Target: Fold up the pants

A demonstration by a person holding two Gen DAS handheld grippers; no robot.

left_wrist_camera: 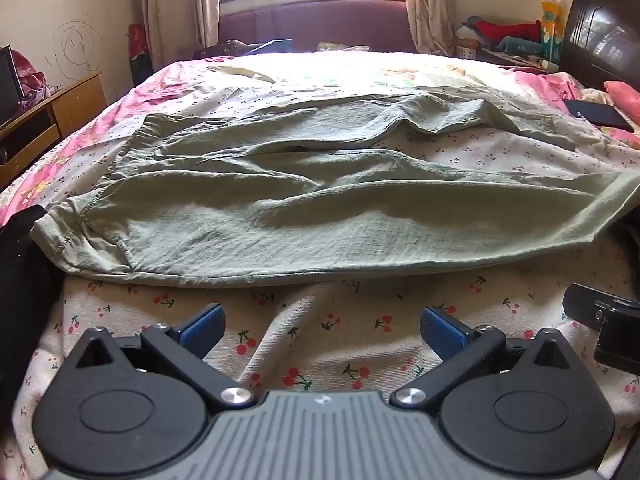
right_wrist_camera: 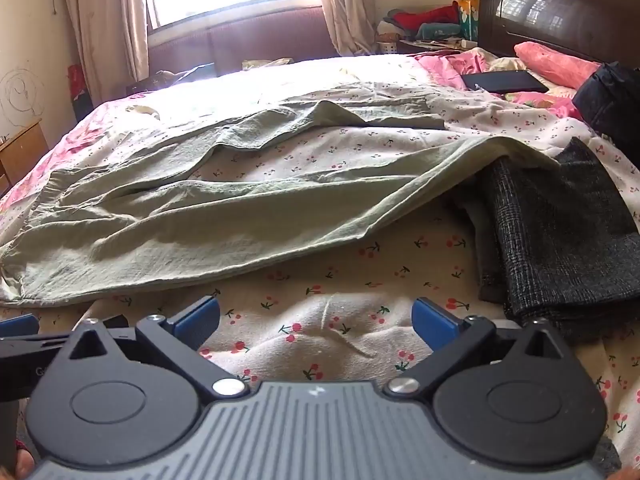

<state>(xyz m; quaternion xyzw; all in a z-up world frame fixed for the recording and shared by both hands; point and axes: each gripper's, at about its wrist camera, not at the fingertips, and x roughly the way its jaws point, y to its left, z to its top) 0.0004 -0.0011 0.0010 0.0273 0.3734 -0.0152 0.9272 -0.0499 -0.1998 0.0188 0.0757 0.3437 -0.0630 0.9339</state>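
Observation:
Pale green pants (left_wrist_camera: pixel 280 200) lie spread and wrinkled across the cherry-print bedsheet (left_wrist_camera: pixel 320 332), waistband to the left, legs running right. In the right wrist view the same pants (right_wrist_camera: pixel 200 216) stretch from the left edge toward a dark folded garment, with one leg's end draped over it. My left gripper (left_wrist_camera: pixel 322 326) hovers over bare sheet just short of the pants' near edge, open, nothing between its blue pads (left_wrist_camera: pixel 208 326). My right gripper (right_wrist_camera: pixel 316 320) is likewise open above the sheet, near the pants' near hem. A piece of the right gripper (left_wrist_camera: pixel 600 320) shows at the right of the left wrist view.
A dark plaid folded garment (right_wrist_camera: pixel 560 240) lies on the bed to the right. A black flat case (right_wrist_camera: pixel 504 82) and a pink pillow (right_wrist_camera: pixel 556 64) sit near the dark headboard (right_wrist_camera: pixel 560 12). A wooden cabinet (left_wrist_camera: pixel 52 120) stands left of the bed. Black fabric (left_wrist_camera: pixel 20 280) lies at the left edge.

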